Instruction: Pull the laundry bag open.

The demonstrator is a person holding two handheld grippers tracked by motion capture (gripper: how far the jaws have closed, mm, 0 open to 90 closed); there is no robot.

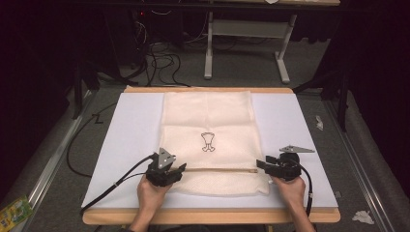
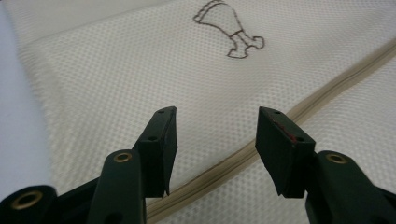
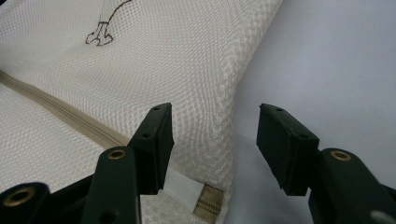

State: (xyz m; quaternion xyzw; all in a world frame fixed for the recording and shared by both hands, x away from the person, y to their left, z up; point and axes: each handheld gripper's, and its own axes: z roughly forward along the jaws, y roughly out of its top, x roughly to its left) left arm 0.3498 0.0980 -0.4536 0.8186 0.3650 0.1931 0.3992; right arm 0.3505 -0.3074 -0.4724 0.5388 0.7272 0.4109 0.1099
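Beside right jaws, the zipper end (mesh bag) appears.

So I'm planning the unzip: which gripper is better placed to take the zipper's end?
Probably the right gripper: its open jaws sit at the mesh bag's right edge, where the zipper ends. The left gripper hovers open mid-zipper.

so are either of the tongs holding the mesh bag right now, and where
Nothing is held. Both the left tongs and the right tongs stand open over the mesh bag near its zipper, pads off the fabric.
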